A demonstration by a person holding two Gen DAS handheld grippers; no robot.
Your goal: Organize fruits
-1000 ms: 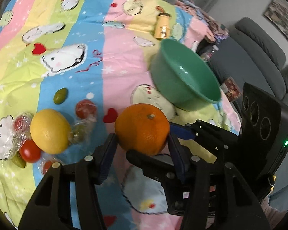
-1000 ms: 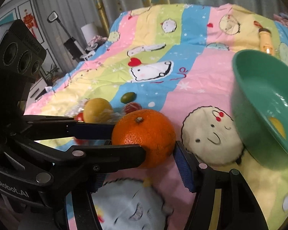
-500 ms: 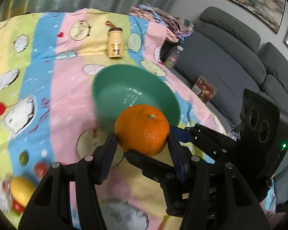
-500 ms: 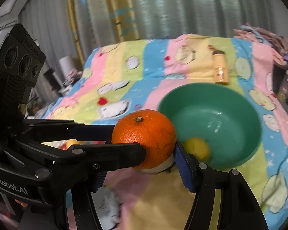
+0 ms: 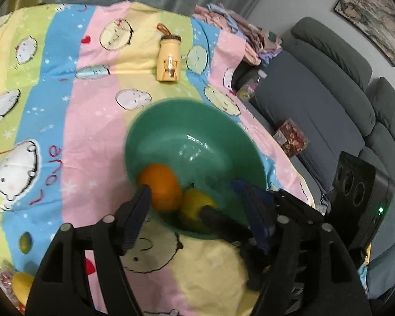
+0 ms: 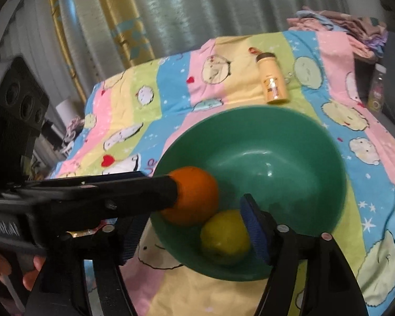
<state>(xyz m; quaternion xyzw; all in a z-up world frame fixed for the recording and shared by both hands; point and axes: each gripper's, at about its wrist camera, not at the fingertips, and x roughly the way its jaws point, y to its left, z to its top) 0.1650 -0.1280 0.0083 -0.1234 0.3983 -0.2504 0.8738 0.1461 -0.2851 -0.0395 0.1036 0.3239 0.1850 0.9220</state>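
Green plastic bowl (image 6: pixel 302 142) holds the round orange (image 6: pixel 194 197) beside a yellow lemon (image 6: pixel 225 237) — left gripper (image 5: pixel 194 210) and right gripper (image 6: pixel 189 223), jaws just opened, hover over its near rim, empty; far half free.

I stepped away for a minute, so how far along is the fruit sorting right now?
Done: a yellow fruit lies in the green bowl, and the orange is there beside it. In hand: nothing. The left gripper and right gripper have just been opening their jaws, and no pad presses the orange. Left: a small green fruit and another yellow fruit on the striped cloth.
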